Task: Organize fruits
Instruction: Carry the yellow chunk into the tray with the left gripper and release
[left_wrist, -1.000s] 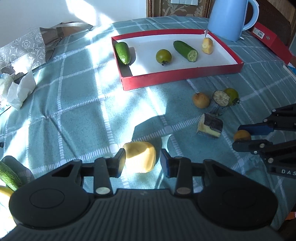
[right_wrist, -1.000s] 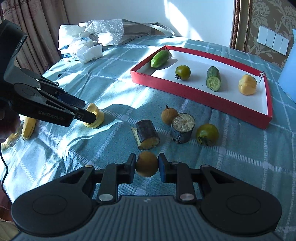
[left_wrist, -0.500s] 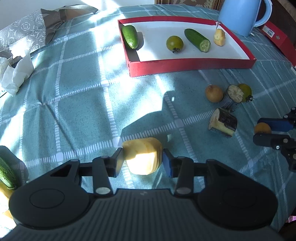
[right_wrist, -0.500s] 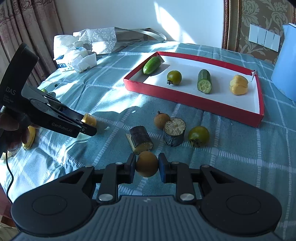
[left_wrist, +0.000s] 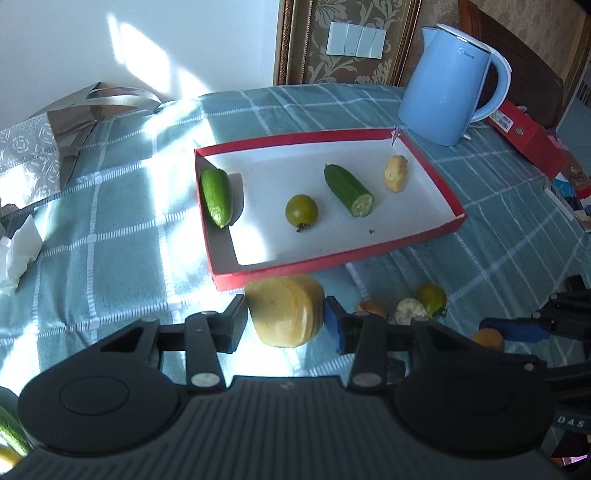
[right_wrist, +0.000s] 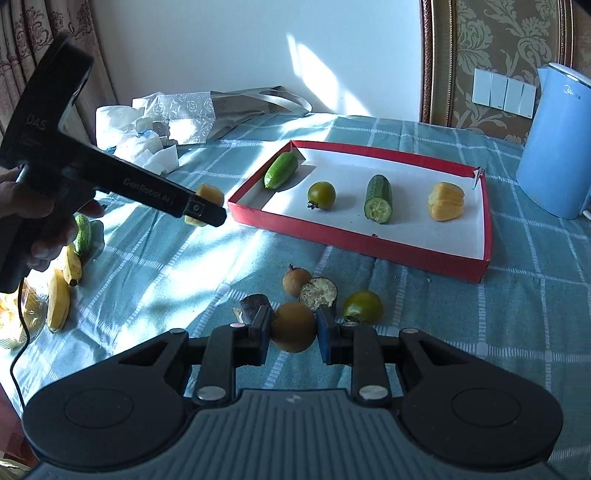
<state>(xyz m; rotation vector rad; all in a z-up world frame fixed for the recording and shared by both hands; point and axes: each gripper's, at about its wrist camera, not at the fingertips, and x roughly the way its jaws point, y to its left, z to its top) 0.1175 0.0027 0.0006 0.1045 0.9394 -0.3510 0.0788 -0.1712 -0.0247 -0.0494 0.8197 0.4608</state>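
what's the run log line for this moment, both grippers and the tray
left gripper: shut on yellow chunk | right gripper: shut on brown fruit | red tray: four pieces inside

1. A pale yellow ridged fruit chunk (left_wrist: 286, 312) is held aloft, just before the red tray (left_wrist: 332, 260).
2. A round brown fruit (right_wrist: 293, 326) is pinched above the cloth.
3. The tray holds two cucumber pieces (right_wrist: 378, 199), a green tomato (right_wrist: 321, 194) and a yellow chunk (right_wrist: 445, 202), possibly jackfruit.

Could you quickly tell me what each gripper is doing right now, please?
Left gripper: shut on the yellow fruit chunk.
Right gripper: shut on the small round brown fruit.
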